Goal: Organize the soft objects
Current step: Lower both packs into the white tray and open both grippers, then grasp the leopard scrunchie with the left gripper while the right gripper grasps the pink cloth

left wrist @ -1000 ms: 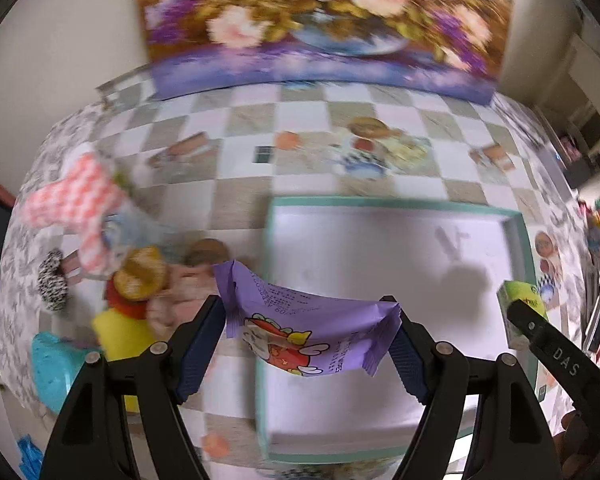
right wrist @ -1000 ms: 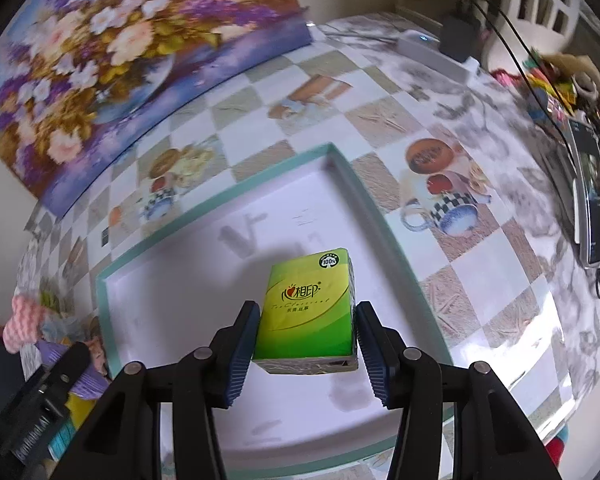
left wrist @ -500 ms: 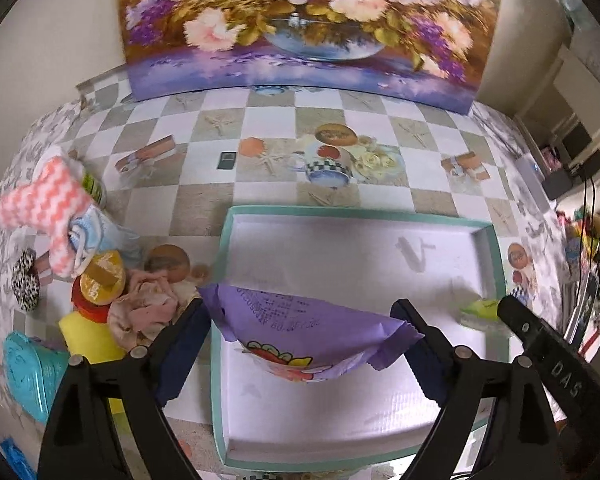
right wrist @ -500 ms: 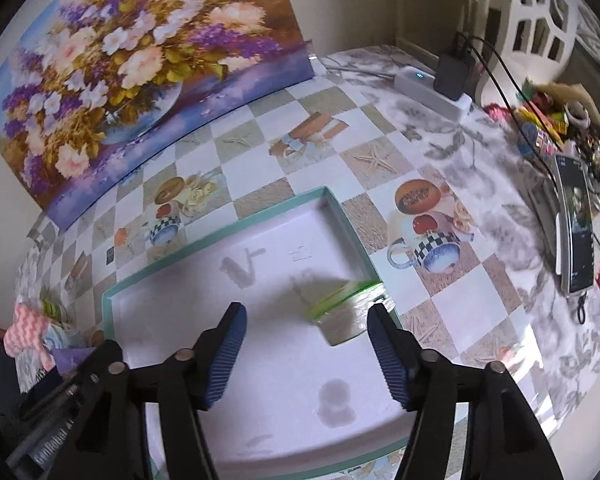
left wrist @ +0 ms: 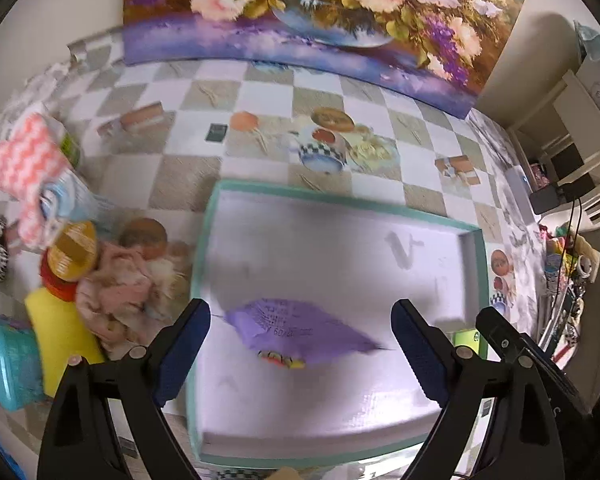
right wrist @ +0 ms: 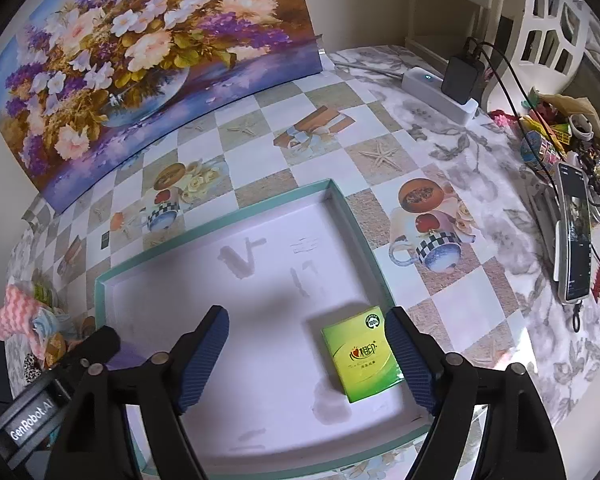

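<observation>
Both grippers' jaws have just been opening and stand apart, empty — left gripper [left wrist: 300,354] over the purple packet [left wrist: 300,330], right gripper [right wrist: 306,354] beside the green tissue pack [right wrist: 362,354] — both dropped into the tray [right wrist: 220,224], judged the collecting spot.

Motion blur smears the purple packet [left wrist: 300,330] in the left wrist view, leaving its printed text and the cartoon along its lower edge unreadable, and whether it rests on the floor of the teal-rimmed tray [left wrist: 342,200] or hangs just above it cannot be told. The green tissue pack [left wrist: 466,338] shows there only as a sliver behind a black finger. The heap of soft items [right wrist: 32,332] is crowded at the right wrist frame's left edge, too small to sort.
</observation>
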Available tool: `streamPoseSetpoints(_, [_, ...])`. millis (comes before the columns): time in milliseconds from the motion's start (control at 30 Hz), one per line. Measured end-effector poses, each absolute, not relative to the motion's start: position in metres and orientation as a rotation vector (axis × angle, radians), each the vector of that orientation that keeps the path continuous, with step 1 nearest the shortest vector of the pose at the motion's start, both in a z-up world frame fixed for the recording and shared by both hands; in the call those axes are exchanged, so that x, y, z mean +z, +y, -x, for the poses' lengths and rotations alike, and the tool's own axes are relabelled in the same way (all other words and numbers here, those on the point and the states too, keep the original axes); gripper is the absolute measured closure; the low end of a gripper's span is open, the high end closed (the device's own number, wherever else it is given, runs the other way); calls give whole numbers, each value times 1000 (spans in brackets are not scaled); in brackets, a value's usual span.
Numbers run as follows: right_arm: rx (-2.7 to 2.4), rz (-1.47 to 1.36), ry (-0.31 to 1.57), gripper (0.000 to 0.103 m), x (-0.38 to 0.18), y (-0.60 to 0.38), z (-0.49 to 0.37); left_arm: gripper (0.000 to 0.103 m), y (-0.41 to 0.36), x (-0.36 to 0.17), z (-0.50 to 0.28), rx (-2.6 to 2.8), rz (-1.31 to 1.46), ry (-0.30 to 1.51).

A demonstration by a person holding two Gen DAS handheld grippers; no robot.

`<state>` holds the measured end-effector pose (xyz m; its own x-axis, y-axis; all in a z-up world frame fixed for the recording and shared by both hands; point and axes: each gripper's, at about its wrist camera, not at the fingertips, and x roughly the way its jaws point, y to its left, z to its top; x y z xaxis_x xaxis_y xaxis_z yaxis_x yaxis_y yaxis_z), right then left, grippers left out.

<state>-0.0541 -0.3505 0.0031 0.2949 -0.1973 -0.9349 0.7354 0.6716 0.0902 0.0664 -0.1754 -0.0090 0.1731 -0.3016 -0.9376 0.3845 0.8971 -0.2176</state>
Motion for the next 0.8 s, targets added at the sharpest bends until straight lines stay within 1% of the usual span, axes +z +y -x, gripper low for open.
streamPoseSetpoints(200, [-658,-564,1121,19,1,-349,52,11,-173,-18,-69,-479,-54,1338])
streamPoseSetpoints(467, [-655,-537,1121,19,6,-343,52,10,-164,-4,-72,-444,-72,1303])
streamPoseSetpoints(600, [-617,-484,1122,19,11,-329,45,10,-147,4,-79,-384,-69,1282])
streamPoseSetpoints(800, [-567,-467,1173,19,-2,-311,36,10,-114,10,-88,-281,-105,1251])
